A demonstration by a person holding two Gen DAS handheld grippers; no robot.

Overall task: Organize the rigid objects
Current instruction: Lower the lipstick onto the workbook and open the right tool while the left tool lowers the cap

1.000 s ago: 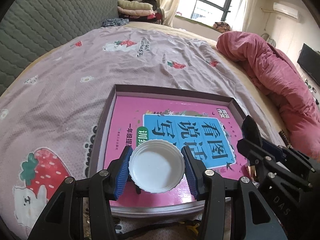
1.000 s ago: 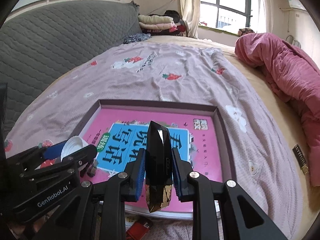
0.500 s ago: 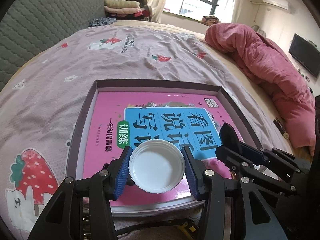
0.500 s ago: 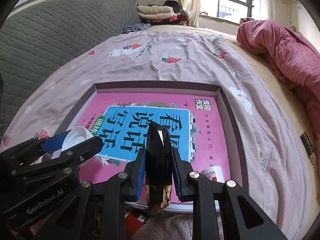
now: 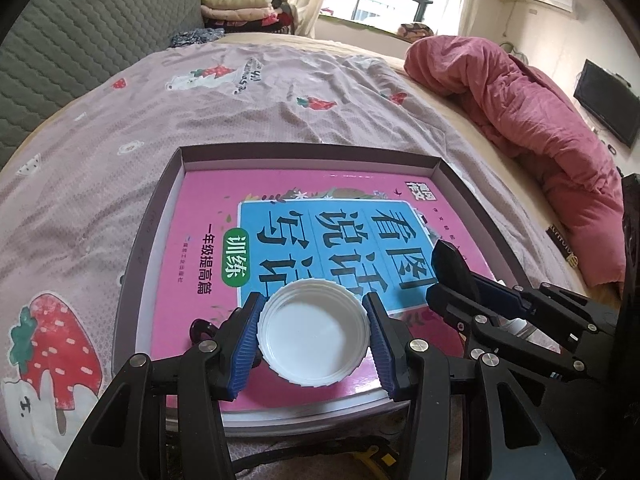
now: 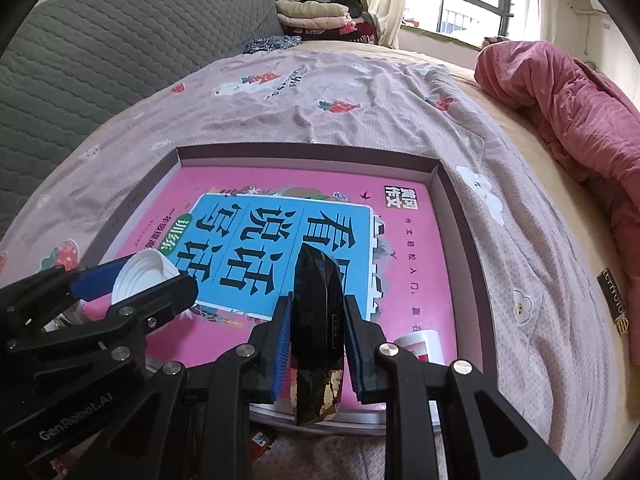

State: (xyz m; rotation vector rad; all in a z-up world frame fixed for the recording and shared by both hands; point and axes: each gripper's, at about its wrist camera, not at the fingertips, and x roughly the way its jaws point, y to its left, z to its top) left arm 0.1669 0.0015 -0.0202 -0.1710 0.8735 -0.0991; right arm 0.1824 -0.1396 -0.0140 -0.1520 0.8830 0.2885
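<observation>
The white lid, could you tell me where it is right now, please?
The white lid is clamped in the left gripper, over the near edge of the pink book in the tray, left of the right gripper.

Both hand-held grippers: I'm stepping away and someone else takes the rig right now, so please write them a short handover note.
Left hand-held gripper: shut on the white lid, open side up, above the box's near edge.
Right hand-held gripper: shut on the black faceted bottle, also over the near edge.
The box sits on the bedsheet and holds a pink book and a small white jar.
Done: book and jar are in.
Left: set lid and bottle down in the box.
</observation>
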